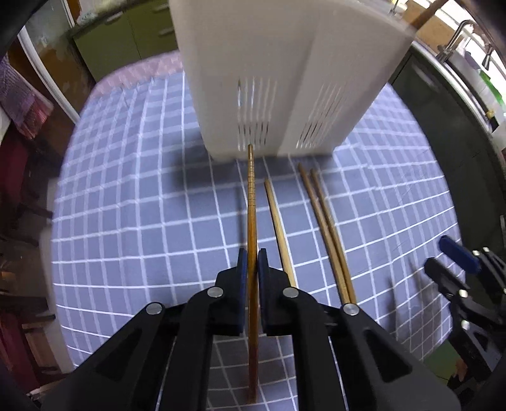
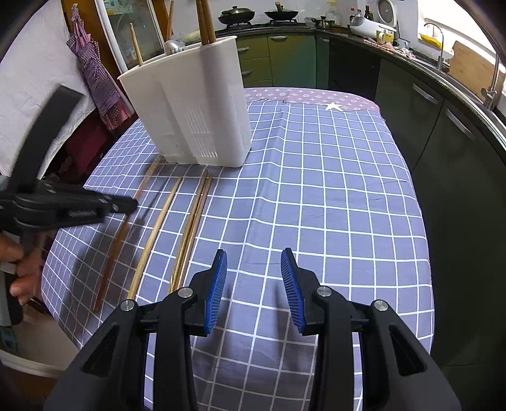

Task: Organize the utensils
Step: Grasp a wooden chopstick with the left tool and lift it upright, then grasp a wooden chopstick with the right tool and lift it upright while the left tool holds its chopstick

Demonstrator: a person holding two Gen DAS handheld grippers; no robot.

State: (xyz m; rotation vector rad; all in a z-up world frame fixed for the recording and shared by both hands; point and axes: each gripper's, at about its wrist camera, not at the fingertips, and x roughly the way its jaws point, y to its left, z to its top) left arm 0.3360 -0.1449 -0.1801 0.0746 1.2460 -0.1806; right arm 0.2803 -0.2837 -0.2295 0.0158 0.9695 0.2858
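Green kitchen cabinets – woks on the stove behind

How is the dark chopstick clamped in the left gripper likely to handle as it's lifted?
The dark chopstick looks stiff and light, a thin wooden rod. The left gripper pinches it partway along, with length sticking out both ways, so it may pivot between the pads. Its ringed tip touches the white utensil holder and could catch there.

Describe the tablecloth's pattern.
The tablecloth is blue-grey with a white grid of squares; clearest in the right wrist view.
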